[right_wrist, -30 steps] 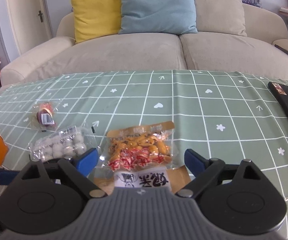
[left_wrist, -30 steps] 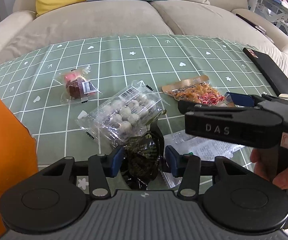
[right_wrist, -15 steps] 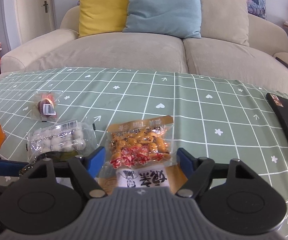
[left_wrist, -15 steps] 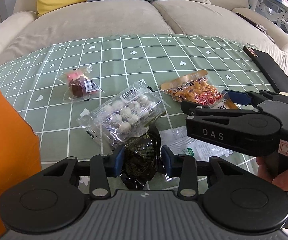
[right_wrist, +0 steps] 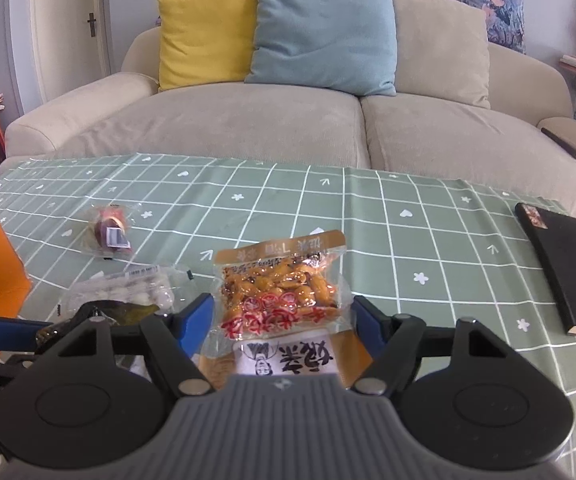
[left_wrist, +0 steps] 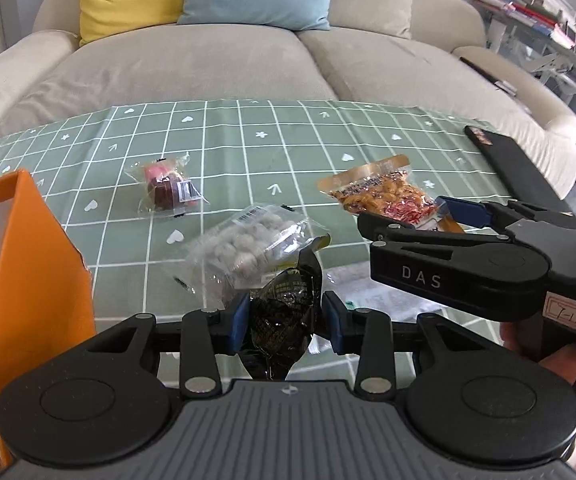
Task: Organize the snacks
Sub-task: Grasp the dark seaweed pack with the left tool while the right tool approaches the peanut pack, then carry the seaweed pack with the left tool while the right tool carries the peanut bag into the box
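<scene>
In the left wrist view, the left hand-held gripper (left_wrist: 283, 322) is clamped on a dark crinkled snack packet (left_wrist: 283, 316), its blue pads pressing both sides and the packet raised above the green checked table (left_wrist: 223, 148). Just beyond lies a clear bag of pale round snacks (left_wrist: 247, 246), farther off a small wrapped red snack (left_wrist: 167, 192), and an orange box (left_wrist: 35, 264) stands at the left. The right hand-held gripper (left_wrist: 420, 220) reaches in from the right over an orange-and-red snack bag (left_wrist: 384, 196). In the right wrist view, the right hand-held gripper (right_wrist: 281, 322) grips that orange-and-red snack bag (right_wrist: 279, 292) at both edges. A black book (right_wrist: 564, 268) lies well apart at the right, and a sofa (right_wrist: 247, 120) stands behind the table.
</scene>
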Available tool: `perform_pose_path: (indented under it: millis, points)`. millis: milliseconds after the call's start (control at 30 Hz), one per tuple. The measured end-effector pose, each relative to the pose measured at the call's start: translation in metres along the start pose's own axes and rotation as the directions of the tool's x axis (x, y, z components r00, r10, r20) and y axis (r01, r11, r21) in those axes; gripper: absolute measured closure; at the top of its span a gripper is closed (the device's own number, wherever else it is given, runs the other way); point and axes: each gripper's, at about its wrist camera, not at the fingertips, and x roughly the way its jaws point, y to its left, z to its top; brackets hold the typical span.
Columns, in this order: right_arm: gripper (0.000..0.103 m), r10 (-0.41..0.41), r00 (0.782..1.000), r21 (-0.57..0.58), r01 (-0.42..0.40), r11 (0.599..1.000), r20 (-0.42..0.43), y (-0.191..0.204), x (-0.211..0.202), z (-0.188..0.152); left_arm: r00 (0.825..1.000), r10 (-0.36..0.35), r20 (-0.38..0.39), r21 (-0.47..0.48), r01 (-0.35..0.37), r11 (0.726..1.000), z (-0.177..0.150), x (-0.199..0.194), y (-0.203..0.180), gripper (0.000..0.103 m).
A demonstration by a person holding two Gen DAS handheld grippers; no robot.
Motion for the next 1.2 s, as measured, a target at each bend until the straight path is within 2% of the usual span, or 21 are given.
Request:
perform_pose_path:
  millis: [133,333,500,667,867,1067,1200]
  points:
    - [0.031,0.019,1.000,0.010,-0.019,1.000,0.016,0.003,-0.019,-0.002,1.000,-0.023,0.020,-0.008,0.023,1.000,-0.004,-0.015,0.001,0.059]
    - [0.031,0.010,0.998,-0.016,-0.009,1.000,0.063,0.013,-0.053,-0.004,0.995,-0.044,0.089,0.007,0.044,0.999,-0.006,-0.048,-0.003,0.060]
    - [0.031,0.000,0.994,0.019,-0.002,1.000,0.105,0.020,-0.083,-0.003,0.989,-0.022,0.147,0.019,0.019,1.000,-0.007,-0.080,0.000,0.060]
    - [0.031,-0.014,0.987,-0.004,0.015,1.000,0.159,0.038,-0.119,-0.004,0.981,0.008,0.193,0.016,-0.012,1.000,-0.009,-0.110,0.014,0.060]
    - [0.031,0.042,0.978,-0.028,-0.038,0.999,0.205,0.073,-0.156,0.002,0.972,0.075,0.224,-0.056,-0.064,0.996,-0.010,-0.141,0.052,0.060]
    - [0.031,0.128,0.967,-0.105,-0.107,0.989,0.220,0.126,-0.177,0.012,0.958,0.182,0.223,-0.109,-0.161,0.981,-0.013,-0.161,0.094,0.059]
    - [0.031,0.175,0.962,-0.161,-0.142,0.977,0.211,0.161,-0.183,0.017,0.938,0.256,0.233,-0.114,-0.235,0.965,-0.019,-0.169,0.117,0.060]
